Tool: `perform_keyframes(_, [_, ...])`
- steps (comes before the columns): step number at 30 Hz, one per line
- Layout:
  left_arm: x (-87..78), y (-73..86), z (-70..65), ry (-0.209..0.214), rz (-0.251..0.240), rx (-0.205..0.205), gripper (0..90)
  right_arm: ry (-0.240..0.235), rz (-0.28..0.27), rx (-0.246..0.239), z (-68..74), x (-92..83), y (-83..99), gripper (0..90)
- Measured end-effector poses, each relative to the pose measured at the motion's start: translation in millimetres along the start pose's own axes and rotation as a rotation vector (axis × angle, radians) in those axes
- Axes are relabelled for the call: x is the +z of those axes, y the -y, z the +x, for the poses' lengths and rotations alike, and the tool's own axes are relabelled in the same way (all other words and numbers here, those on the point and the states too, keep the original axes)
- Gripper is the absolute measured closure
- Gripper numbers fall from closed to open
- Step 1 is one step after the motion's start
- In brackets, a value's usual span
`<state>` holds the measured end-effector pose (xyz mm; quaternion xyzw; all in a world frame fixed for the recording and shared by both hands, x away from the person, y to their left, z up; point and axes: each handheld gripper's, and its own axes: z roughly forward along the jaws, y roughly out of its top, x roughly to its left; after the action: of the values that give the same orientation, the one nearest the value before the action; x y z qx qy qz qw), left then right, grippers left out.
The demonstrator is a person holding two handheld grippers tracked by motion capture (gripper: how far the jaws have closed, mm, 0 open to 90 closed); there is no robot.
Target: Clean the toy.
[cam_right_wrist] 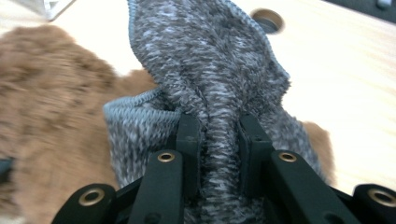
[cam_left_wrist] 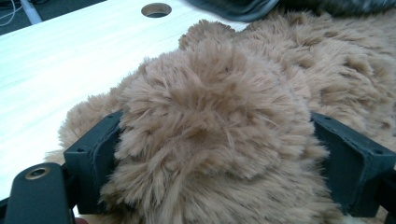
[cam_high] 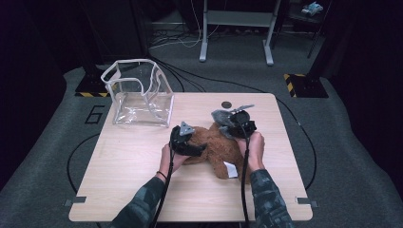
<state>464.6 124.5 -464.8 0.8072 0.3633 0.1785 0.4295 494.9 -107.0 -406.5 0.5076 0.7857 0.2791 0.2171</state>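
**Two grippers on the plush toy, mid-table**

Clear plastic bag stands at the far left of the table. Left gripper clamps wide around the brown plush toy. Right gripper pinches the grey knit garment at the toy's far end.

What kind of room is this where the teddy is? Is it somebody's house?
Probably not a house. It looks like a lab or recording room: a bare wooden table stands on grey carpet with a number marked on the floor, cables run across it, and yellow-black hazard tape marks the stands.
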Motion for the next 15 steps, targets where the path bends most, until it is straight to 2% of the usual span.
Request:
perform_keyframes(3, [0.3,0.1,-0.3,-0.002,-0.004,0.001,12.9,0.015,0.008,0.041,-18.0,-3.9,8.1,74.1])
perform_keyframes(8, [0.3,-0.6,0.4,-0.001,-0.001,0.001,12.9,0.075,0.047,0.099,-39.8,-5.6,23.0,74.4])
perform_keyframes(11, [0.2,0.0,0.4,-0.002,-0.005,0.001,12.9,0.074,0.068,0.121,-50.0,-2.8,37.5,74.5])
perform_keyframes(12, [0.1,0.2,0.3,-0.003,-0.006,0.001,12.8,0.058,0.072,0.142,-53.7,-3.2,43.0,74.5])
perform_keyframes(15, [-0.7,-0.1,0.4,-0.009,-0.005,0.008,12.7,0.054,0.042,0.172,-59.3,-10.3,48.5,74.5])
